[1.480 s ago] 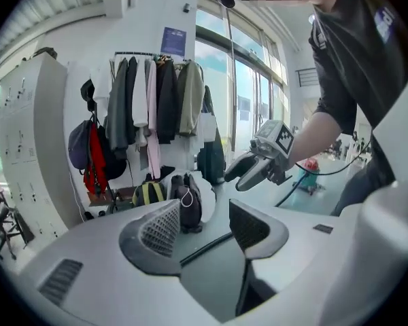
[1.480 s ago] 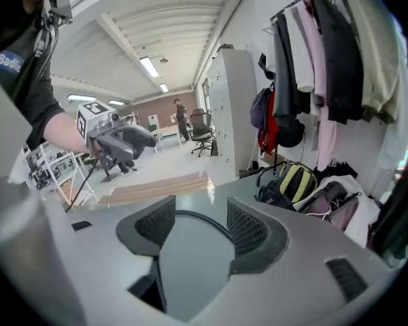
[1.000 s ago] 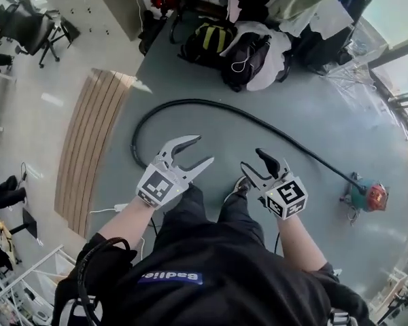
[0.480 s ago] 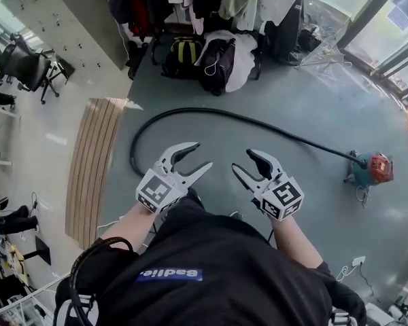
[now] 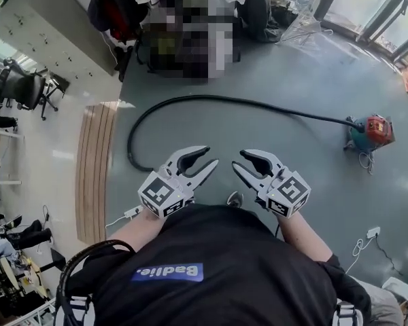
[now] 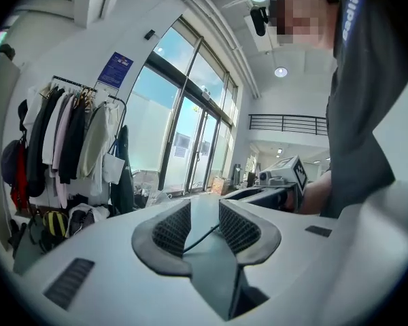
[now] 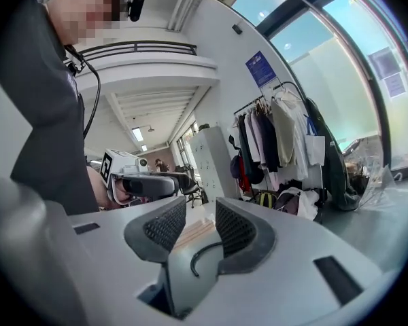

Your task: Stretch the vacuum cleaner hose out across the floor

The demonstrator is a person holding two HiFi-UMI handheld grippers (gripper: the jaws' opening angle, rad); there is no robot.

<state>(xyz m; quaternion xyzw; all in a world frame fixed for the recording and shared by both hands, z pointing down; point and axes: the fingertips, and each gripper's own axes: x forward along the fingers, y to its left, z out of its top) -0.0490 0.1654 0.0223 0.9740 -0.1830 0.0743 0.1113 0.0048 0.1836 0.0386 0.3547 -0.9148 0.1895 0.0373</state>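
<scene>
The black vacuum hose [image 5: 190, 100] lies on the grey floor in a long arc. It runs from its free end [image 5: 148, 169] near my left gripper round to the red and teal vacuum cleaner [image 5: 370, 133] at the right. My left gripper [image 5: 205, 158] and right gripper [image 5: 243, 160] hover side by side above the floor in front of my body, well clear of the hose. Both sets of jaws are closing with nothing between them. In the left gripper view the hose [image 6: 201, 236] shows far off through the gap, and the right gripper view shows its curled end [image 7: 202, 254].
A wooden slatted strip [image 5: 95, 168] borders the grey floor on the left. A clothes rack with hanging coats [image 5: 122, 5] and bags stands at the back. An office chair [image 5: 20, 87] is at far left. A white power strip [image 5: 371, 233] with cable lies at right.
Both grippers' jaws have narrowed and the two grippers have come closer together. The view has shifted forward, so the hose and vacuum cleaner sit higher in the frame.
</scene>
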